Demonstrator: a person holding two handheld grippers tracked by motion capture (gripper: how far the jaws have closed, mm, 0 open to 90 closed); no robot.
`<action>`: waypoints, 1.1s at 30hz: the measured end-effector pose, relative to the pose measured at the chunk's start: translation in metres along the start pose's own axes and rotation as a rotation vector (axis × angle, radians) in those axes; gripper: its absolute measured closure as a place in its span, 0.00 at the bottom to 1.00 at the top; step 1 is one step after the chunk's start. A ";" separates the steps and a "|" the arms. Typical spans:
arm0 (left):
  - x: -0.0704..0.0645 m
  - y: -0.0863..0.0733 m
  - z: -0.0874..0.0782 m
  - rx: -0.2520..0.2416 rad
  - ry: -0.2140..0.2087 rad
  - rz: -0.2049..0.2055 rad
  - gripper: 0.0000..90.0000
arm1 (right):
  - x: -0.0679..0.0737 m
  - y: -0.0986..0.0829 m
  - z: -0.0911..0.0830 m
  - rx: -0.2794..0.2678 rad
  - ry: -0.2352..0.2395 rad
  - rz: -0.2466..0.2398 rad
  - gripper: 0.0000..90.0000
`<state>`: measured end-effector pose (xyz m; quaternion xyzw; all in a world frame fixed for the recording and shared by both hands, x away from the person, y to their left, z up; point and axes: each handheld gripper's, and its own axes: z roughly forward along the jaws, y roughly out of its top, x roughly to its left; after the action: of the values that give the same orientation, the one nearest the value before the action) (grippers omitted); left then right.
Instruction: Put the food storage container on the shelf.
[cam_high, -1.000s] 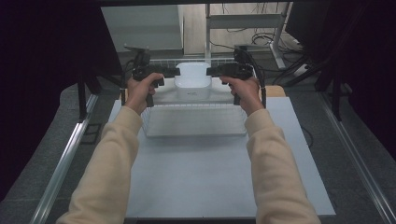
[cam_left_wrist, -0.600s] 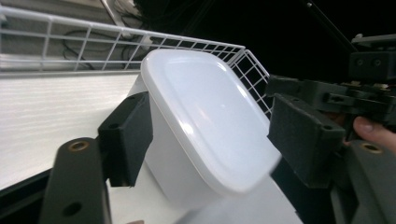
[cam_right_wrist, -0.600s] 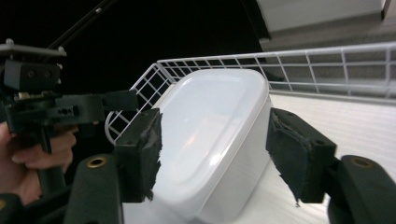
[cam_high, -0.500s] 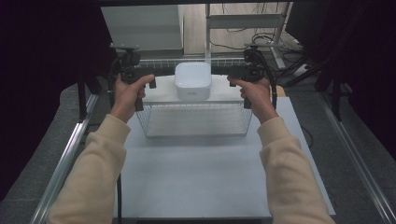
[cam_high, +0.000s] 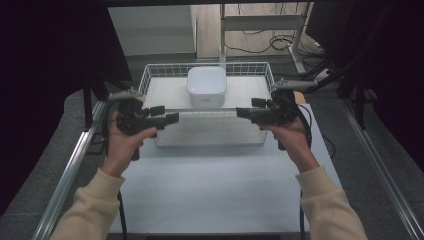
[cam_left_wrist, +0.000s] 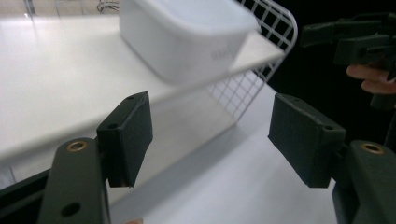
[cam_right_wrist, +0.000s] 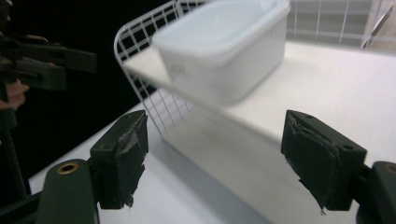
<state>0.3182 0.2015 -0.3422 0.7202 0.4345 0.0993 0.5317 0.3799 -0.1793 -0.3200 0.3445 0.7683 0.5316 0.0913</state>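
Note:
A white lidded container (cam_high: 206, 86) sits on a white board (cam_high: 170, 92) that lies across a white wire basket (cam_high: 260, 75) at the far half of the table. My left gripper (cam_high: 167, 115) hovers at the basket's front left corner, open and holding nothing, its jaws pointing right. Opposite it, at the front right corner, my right gripper (cam_high: 245, 110) is open as well, with its jaws pointing left. From the left gripper (cam_left_wrist: 210, 135) the container (cam_left_wrist: 187, 37) lies ahead, with the right gripper (cam_left_wrist: 345, 39) beyond. From the right gripper (cam_right_wrist: 215, 154) the container (cam_right_wrist: 224, 46) and the left gripper (cam_right_wrist: 51, 58) show ahead.
The white tabletop (cam_high: 215, 190) stretches from the basket to the near edge. Metal rails (cam_high: 70, 170) run along both sides of the table. Black curtains stand left and right, and a desk frame with cables (cam_high: 265, 45) is behind the table.
Both grippers have spread away from the container's sides and drawn back toward the person, to the basket's front corners. The container and basket have stayed in place.

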 end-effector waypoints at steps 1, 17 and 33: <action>-0.001 -0.010 -0.002 0.000 -0.011 -0.008 0.33 | 0.003 -0.009 -0.003 -0.002 -0.008 -0.021 0.25; 0.014 -0.135 -0.002 0.123 0.088 -0.014 0.32 | 0.011 -0.133 -0.022 0.037 -0.012 -0.056 0.22; 0.014 -0.168 0.008 0.179 0.124 0.032 0.31 | -0.001 -0.187 -0.015 0.111 -0.062 0.001 0.22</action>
<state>0.2442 0.2156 -0.4929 0.7641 0.4621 0.1128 0.4358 0.2922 -0.2279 -0.4790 0.3659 0.7931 0.4774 0.0955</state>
